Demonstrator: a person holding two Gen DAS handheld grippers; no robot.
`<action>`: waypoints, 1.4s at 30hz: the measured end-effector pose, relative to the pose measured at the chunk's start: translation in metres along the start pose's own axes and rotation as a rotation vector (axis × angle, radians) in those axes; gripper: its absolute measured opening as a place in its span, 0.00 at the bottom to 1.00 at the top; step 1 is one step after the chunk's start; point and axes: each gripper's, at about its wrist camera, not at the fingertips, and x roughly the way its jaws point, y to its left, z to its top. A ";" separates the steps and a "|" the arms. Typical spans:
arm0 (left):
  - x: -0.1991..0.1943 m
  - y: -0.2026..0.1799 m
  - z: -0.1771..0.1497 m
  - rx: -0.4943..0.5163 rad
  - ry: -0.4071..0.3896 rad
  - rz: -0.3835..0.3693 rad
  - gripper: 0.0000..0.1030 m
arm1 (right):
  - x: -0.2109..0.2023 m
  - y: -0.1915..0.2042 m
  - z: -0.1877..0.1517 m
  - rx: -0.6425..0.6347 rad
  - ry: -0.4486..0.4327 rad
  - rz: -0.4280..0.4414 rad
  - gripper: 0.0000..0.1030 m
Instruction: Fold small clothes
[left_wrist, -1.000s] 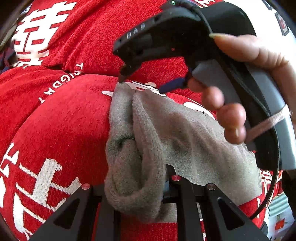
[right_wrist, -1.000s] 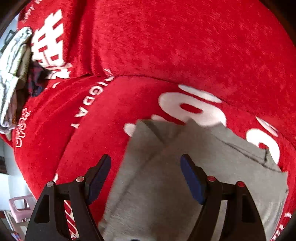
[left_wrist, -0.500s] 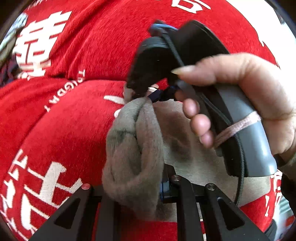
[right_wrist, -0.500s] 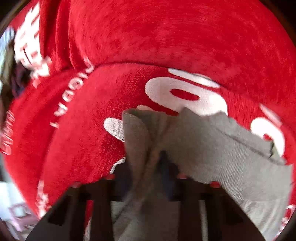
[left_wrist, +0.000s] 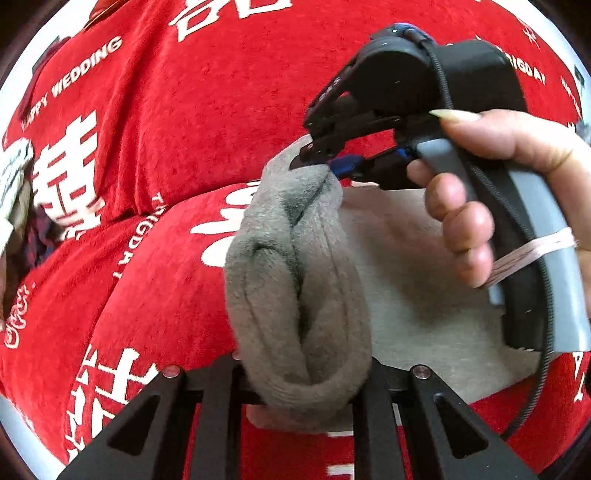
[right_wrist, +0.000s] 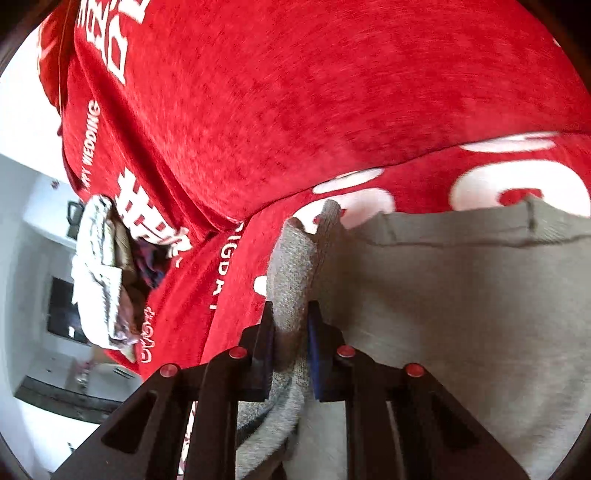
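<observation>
A small grey garment (left_wrist: 406, 277) lies on a red cover. Its left edge is gathered into a thick roll (left_wrist: 295, 288) that is raised off the cover. My left gripper (left_wrist: 301, 373) is shut on the near end of that roll, and the cloth hides its pads. My right gripper (left_wrist: 325, 162), held by a person's hand (left_wrist: 498, 155), is shut on the far end of the same edge. In the right wrist view the grey garment (right_wrist: 461, 314) spreads to the right, and the right gripper (right_wrist: 290, 325) pinches a fold of it between blue pads (right_wrist: 316, 354).
The red cover (left_wrist: 166, 147) with white lettering drapes over a sofa seat and backrest. A pile of other clothes (right_wrist: 99, 273) sits at the seat's left end. Beyond the left edge, the room holds a dark screen (right_wrist: 62, 310) and a white wall.
The right gripper went from open above the garment to shut on its far left edge. Both grippers then lifted that edge, moved sideways and rolled, so the cloth bunched into a roll.
</observation>
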 end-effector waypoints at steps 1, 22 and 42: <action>-0.001 -0.005 0.001 0.015 0.002 0.011 0.17 | -0.009 -0.006 0.000 0.012 -0.011 0.021 0.16; -0.030 -0.091 0.012 0.210 0.014 0.048 0.17 | -0.103 -0.074 -0.009 0.062 -0.120 0.122 0.16; -0.034 -0.158 -0.002 0.328 -0.003 0.100 0.17 | -0.138 -0.107 -0.014 0.021 -0.133 0.168 0.16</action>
